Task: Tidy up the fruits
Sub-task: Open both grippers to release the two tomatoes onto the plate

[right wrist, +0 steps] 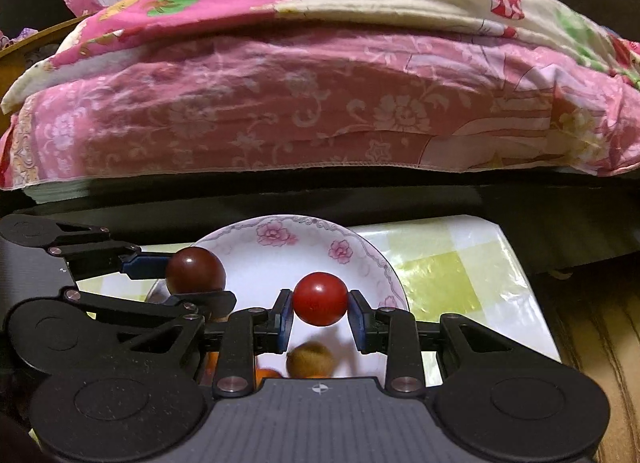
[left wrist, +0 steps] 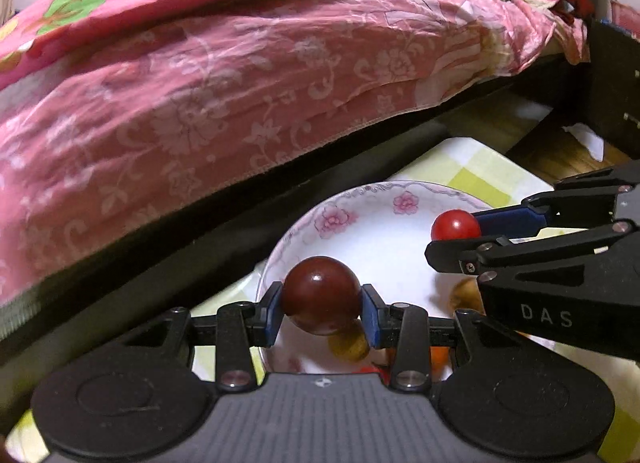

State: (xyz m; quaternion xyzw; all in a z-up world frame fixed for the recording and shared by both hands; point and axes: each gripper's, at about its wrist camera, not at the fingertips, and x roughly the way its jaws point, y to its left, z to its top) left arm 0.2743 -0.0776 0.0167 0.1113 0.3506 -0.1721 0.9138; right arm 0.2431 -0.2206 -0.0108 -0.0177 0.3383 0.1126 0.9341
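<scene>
My left gripper (left wrist: 322, 315) is shut on a dark red-brown round fruit (left wrist: 322, 295), holding it over a white plate with pink flowers (left wrist: 360, 203). My right gripper (right wrist: 320, 317) is shut on a smaller bright red fruit (right wrist: 320, 298), held above the same plate (right wrist: 280, 225). In the left wrist view the right gripper (left wrist: 456, 241) comes in from the right with the red fruit (left wrist: 456, 225). In the right wrist view the left gripper (right wrist: 194, 281) shows at the left with the dark fruit (right wrist: 196, 269). A yellow-brown fruit (right wrist: 310, 359) and an orange one (right wrist: 266, 375) lie on the plate.
The plate stands on a yellow-green checked tablecloth (right wrist: 448, 271). Close behind it runs a dark bed frame (right wrist: 320, 191) under a pink floral sheet (right wrist: 320, 103). Wooden floor (right wrist: 600, 343) shows to the right of the table.
</scene>
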